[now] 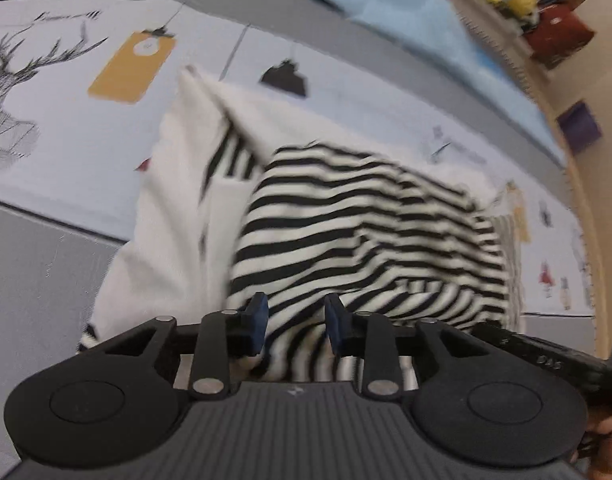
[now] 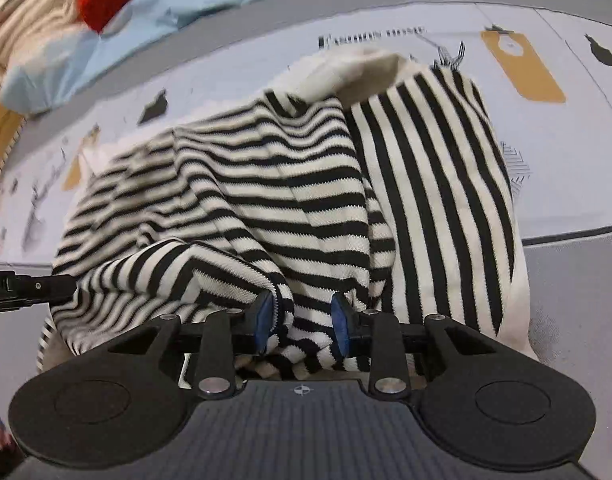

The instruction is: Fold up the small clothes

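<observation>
printed mat [image 1: 346,92] with a deer and tag shapes, blue sheet [image 2: 166,4] bunched at the back, and the striped top [image 1: 366,224] sits heaped on the mat right ahead of both claws. left claw [image 1: 295,326] and right claw [image 2: 304,328] each have a bunch of its near edge between the pads, jaws part closed, looks clenched on cloth to me. the edge runs across from one claw to the other and the rest lies away from them, so i'd guess the fold goes forward, neither hand clearly nearer.
</observation>
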Motion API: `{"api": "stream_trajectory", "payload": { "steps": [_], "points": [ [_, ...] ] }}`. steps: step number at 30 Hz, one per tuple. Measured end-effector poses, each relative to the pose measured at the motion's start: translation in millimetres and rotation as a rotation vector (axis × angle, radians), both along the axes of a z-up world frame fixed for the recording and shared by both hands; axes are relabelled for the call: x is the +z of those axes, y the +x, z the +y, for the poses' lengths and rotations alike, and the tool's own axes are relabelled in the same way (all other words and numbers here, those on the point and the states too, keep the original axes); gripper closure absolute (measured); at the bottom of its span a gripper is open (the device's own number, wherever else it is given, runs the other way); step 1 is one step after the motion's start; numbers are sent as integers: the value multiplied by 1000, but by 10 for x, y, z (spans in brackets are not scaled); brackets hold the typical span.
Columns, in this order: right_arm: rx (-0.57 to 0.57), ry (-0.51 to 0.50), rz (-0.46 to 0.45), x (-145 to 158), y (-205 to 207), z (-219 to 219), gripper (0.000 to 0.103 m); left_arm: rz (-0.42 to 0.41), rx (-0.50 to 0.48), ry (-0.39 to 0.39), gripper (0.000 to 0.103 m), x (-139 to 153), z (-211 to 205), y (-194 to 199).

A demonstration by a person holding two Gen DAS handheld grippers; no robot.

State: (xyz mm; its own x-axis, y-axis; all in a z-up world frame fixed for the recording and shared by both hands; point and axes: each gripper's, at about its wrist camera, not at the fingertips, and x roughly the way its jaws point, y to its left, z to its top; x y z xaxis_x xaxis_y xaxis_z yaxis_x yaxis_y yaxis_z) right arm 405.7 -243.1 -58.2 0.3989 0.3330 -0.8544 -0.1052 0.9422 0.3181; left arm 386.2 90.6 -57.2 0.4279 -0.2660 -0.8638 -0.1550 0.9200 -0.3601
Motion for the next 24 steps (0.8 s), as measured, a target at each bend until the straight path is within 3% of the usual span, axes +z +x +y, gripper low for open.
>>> {"api": "stream_trajectory", "payload": {
  "steps": [3,6,9,13,16,17,20,24],
  "points": [
    [12,-25,-12,69,-100,-79,70,22,-5,-14,67,-2,7,-29],
    [22,-42,22,45,-151,-98,70,91,-25,83,67,-119,-34,-21],
    [22,-42,-49,274,-238,-63,70,101,-36,112,67,-143,-30,-116],
    [-46,39,-270,809,-657,-271,69,-136,-18,197,67,355,-37,-552],
    [-104,8,-422,1099,-1148,-461,69,-271,-56,262,66,731,-39,-991],
    [-124,6,-447,1162,-1304,-541,69,-310,-78,262,66,855,-14,-1179],
    [-175,32,-481,1284,-1823,-831,69,-404,-146,280,52,1142,35,-1702],
    [-210,35,-507,1333,-2512,-1167,68,-496,-193,330,52,1252,152,-2431]
  ]
}}
